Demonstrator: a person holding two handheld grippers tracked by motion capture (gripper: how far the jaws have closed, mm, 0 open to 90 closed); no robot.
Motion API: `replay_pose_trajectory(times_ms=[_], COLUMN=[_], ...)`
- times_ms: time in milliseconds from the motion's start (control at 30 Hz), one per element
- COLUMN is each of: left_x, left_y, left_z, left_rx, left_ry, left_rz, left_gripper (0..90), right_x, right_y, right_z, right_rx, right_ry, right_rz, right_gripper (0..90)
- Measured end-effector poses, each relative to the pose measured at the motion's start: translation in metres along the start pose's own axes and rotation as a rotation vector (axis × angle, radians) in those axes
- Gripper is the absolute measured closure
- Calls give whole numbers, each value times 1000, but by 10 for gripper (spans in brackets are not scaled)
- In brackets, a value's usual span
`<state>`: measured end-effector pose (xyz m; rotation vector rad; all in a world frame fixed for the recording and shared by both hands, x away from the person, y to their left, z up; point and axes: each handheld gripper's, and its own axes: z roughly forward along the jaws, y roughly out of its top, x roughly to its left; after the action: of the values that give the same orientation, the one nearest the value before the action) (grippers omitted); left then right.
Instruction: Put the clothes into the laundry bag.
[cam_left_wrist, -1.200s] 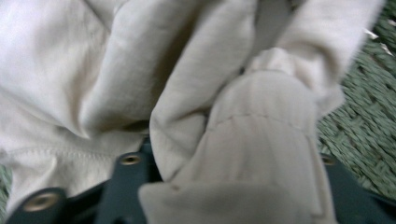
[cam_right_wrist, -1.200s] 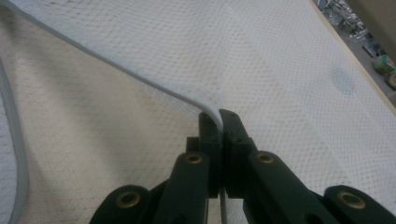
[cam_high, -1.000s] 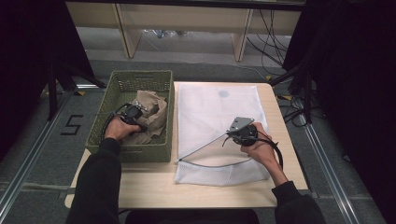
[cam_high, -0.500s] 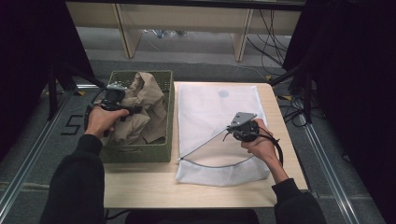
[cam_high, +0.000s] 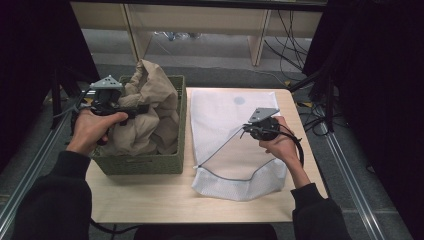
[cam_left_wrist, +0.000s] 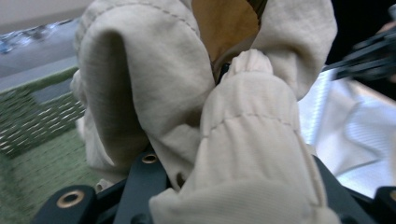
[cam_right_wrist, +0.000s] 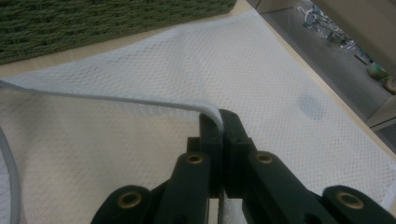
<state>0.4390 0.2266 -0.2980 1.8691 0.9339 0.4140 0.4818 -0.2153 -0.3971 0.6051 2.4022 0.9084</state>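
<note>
The left hand-held gripper (cam_high: 131, 109) is clamped on a fold of the crumpled beige cotton garment (cam_high: 145, 112); in the left gripper view the cloth (cam_left_wrist: 224, 140) bulges over and between the jaws. The garment hangs partly above the green woven rectangular basket (cam_high: 150, 162), its lower folds inside the basket walls. Judged purpose: raising the cloth clear of the rim so it can pass sideways to the bag.

The right hand-held gripper (cam_high: 246, 131) is closed tight on the grey-white bound edge of the white mesh laundry bag (cam_high: 225, 112); the right gripper view shows the edge (cam_right_wrist: 140, 101) pinched between the jaw tips. The pinched edge is held above the lower layer, which lies flat on the light wooden tabletop (cam_high: 150, 200). Judged purpose: keeping the bag mouth open toward the basket to receive the garment.

Count:
- garments: one
- baskets: one, at the left of the tabletop
- mesh bags: one, just beside the basket, to its right
- hand-held grippers: two, one per hand
</note>
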Motion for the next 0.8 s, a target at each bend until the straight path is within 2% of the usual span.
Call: replay_pose_trajectory(times_ms=[33,67,100,167,233,267,433,467,500,533,600,633,800], left_x=[-3,-8,-13,-22,-28,-31,-47,-51,-55,-59,-67,-72,-97], left_y=[1,2,2,3,4,5,7,7,6,6,6,5,7], left_z=[-3,-6,-8,-13,-20,-23,-39,-42,-44,-46,-48,-49,-52], left_rx=[-5,-4,-11,-8,-15,-13,-21,-23,-29,-28,-30,-28,-27], left_ry=[-15,-23,-29,-49,-68,-64,-129,-129,-149,-183,-206,-228,-309], left_rz=[-5,-1,17,22,37,33,57,53,47,52,59,56,82], left_gripper=[642,642,642,642,642,643,643,643,643,643,644,643,644], right_x=[-1,-2,-3,-5,-4,-5,-5,-5,-7,-6,-7,-5,-6], right_y=[0,1,1,1,2,2,1,1,1,1,1,1,1], right_z=[0,0,-1,-1,-1,0,1,1,2,1,2,1,2], right_rx=[3,-2,-2,-7,-7,-13,-6,-8,-14,-12,-15,-6,-11], right_ry=[-1,3,5,6,6,6,7,5,7,8,8,8,9], right_rz=[21,16,30,22,37,25,39,38,21,28,25,46,32], right_gripper=[900,900,900,900,900,900,900,900,900,900,900,900,900])
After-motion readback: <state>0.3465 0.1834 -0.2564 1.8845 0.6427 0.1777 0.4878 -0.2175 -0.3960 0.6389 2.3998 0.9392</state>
